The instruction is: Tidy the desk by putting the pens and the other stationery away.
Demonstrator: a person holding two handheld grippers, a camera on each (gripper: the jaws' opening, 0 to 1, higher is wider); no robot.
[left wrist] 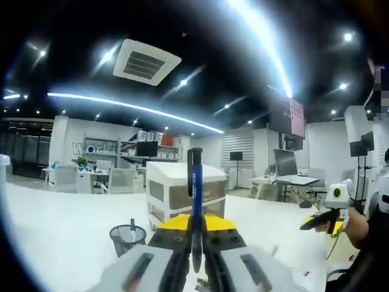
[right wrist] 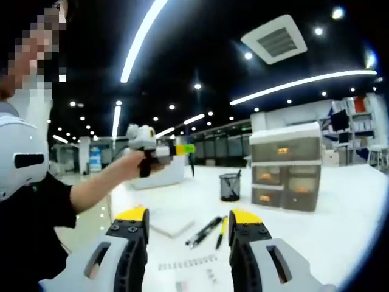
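Now your left gripper [left wrist: 196,243] grips a blue pen [left wrist: 195,207] upright while your right gripper [right wrist: 188,228] stands wide with nothing between its jaws.

Nearest to you in the left gripper view, the yellow-tipped jaws are pinched narrow on the pen, whose dark cap end rises in front of the drawer unit [left wrist: 185,194]; just left of the jaws sits the black mesh pen cup [left wrist: 128,238] with a pen standing in it. In the right gripper view, small staples or clips [right wrist: 188,264] lie on the white desk [right wrist: 340,207] just ahead of the jaws, then two dark pens [right wrist: 204,232] and a yellow one [right wrist: 222,232], with a white pad [right wrist: 173,223] to their left. Farther back stand the mesh cup [right wrist: 230,187] and the drawer unit [right wrist: 287,167], side by side.
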